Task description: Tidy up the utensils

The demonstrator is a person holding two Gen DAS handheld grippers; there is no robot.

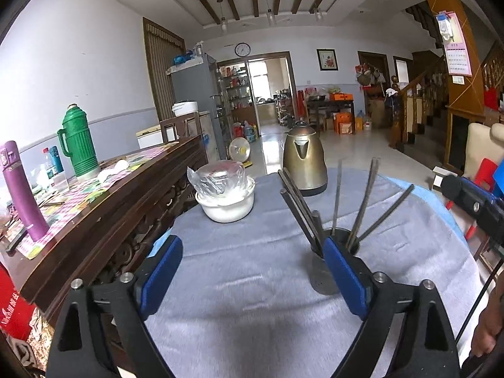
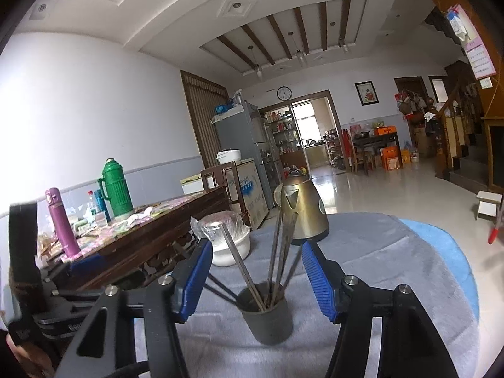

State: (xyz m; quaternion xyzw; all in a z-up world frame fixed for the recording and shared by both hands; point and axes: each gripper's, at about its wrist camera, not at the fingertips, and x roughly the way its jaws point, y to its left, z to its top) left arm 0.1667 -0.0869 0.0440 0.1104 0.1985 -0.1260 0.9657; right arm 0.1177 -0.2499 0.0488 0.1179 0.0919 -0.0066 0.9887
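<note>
A dark metal utensil cup (image 2: 267, 313) stands upright on the grey table cloth (image 2: 362, 267) and holds several metal chopsticks (image 2: 274, 252) fanned outward. My right gripper (image 2: 255, 247) is open and empty, its blue pads either side of and just above the cup. In the left wrist view the cup (image 1: 324, 271) with its chopsticks (image 1: 367, 200) stands partly behind the right pad; my left gripper (image 1: 252, 249) is open and empty, left of the cup. The other gripper's body (image 1: 472, 204) shows at the right edge.
A brass kettle (image 1: 304, 157) and a white bowl with a plastic-wrapped lid (image 1: 225, 195) stand at the table's far side. A dark wooden side table (image 1: 104, 195) with a green thermos (image 1: 78, 145) and purple bottle (image 1: 22, 189) adjoins on the left.
</note>
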